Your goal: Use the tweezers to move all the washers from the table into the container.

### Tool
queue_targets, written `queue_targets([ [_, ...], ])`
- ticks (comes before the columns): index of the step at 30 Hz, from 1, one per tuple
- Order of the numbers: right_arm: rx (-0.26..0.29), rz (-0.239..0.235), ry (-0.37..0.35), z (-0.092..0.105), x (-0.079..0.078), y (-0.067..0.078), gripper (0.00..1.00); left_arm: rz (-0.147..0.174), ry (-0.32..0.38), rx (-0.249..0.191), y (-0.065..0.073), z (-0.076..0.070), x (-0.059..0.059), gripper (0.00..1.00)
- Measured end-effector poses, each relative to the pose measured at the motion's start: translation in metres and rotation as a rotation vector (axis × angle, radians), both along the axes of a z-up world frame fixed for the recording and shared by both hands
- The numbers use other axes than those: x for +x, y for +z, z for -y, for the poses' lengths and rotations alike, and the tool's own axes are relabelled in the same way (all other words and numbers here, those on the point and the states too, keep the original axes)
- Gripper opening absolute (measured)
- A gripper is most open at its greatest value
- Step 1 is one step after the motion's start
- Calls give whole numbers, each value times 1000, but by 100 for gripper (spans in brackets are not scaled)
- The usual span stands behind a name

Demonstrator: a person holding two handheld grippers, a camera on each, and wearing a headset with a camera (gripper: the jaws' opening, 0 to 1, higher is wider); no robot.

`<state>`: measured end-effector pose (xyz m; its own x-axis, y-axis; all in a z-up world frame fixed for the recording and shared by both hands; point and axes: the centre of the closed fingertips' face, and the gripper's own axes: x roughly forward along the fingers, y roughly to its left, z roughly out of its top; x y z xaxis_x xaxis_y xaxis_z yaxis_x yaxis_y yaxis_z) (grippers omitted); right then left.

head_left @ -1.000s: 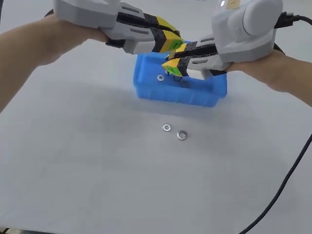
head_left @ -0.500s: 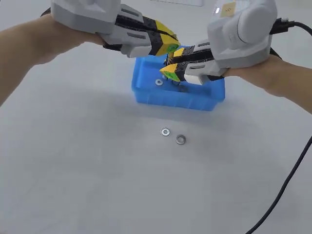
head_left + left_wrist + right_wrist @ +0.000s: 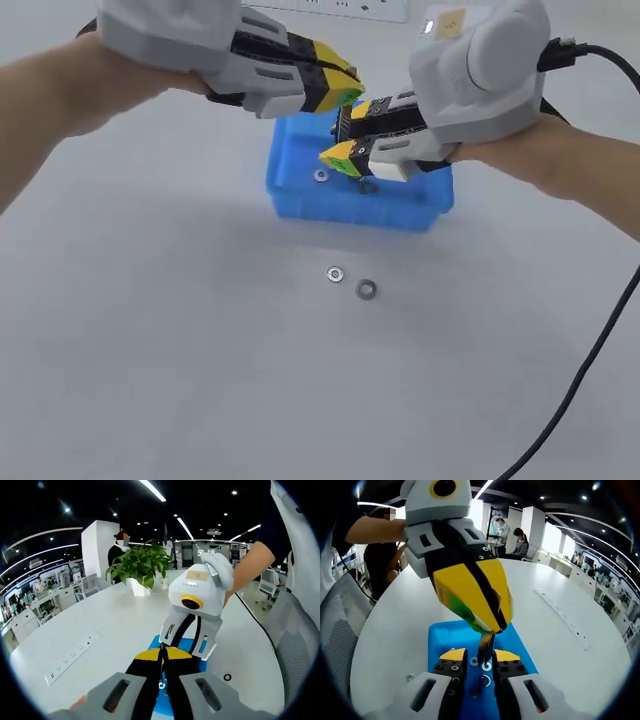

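Both grippers stay poised over the blue container (image 3: 300, 200) on the white table (image 3: 150, 330), as they were a second earlier. The left gripper (image 3: 348, 91) is clamped on the tweezers (image 3: 486, 650), and the right gripper (image 3: 479, 655) has its jaws apart beneath. A black cable (image 3: 590, 360) trails at right; two silver washers (image 3: 335, 273) lie on the table before the container, and others sit inside it.

You work at a white table (image 3: 150, 330) with a socket strip (image 3: 72, 657) set into it and a potted plant (image 3: 140, 567) on it. A white pillar (image 3: 97, 545) stands behind the plant, long light strips (image 3: 152, 490) cross the dark ceiling (image 3: 100, 500), and a mesh chair (image 3: 292, 640) sits beside you
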<state>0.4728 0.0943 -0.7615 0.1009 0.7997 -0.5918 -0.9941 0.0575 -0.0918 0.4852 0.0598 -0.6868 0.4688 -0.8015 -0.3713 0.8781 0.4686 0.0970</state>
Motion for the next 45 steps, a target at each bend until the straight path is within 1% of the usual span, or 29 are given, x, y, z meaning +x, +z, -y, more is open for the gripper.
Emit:
queue_targets([
  [3,-4,-4,-10,4,0,2,25,13,6,1,5,-2,2,5],
  [7,0,-17,-37,11,1,9,32,21,15,3,13,-5,2,5],
  [10,51,-30,-84,14,2,24,36,27,16,-1,18,-6,0,5],
  [11,50,-28,-89,16,3,26,38,33,17,4,20,-6,-4,5],
  [15,50,-8,-109,25,2,36,50,42,20,9,25,-9,-8,5],
  [17,73,-4,-134,30,1,45,55,36,26,5,28,-10,-10,5],
  [19,75,-2,-139,34,-2,49,58,44,30,11,30,-11,-13,5],
  [21,79,1,-143,38,-1,49,61,49,31,12,35,-11,-17,5],
  [23,75,3,-148,43,-8,50,63,53,31,9,38,-10,-22,5],
  [26,69,8,-159,53,-18,51,68,49,29,2,40,-10,-33,5],
  [29,93,7,-187,62,-27,54,74,52,40,-10,44,-12,-44,5],
  [30,97,5,-195,65,-30,55,78,52,40,-14,45,-12,-47,5],
  [31,98,4,-205,68,-33,55,80,53,41,-17,47,-11,-53,5],
  [32,94,2,-211,72,-36,56,82,55,41,-17,48,-11,-57,5],
  [33,92,2,-221,77,-39,58,82,56,36,-13,49,-10,-62,5],
  [34,103,12,-234,80,-41,62,83,57,36,-12,49,-10,-63,5],
  [36,114,7,-243,85,-45,65,84,58,37,-9,50,-10,-69,5],
  [37,119,1,-253,88,-47,65,85,54,40,-14,51,-9,-72,5],
  [39,120,-2,-260,93,-50,64,86,52,45,-23,53,-7,-76,5],
  [45,119,-28,-284,104,-66,58,89,56,37,-23,54,-2,-88,5],
])
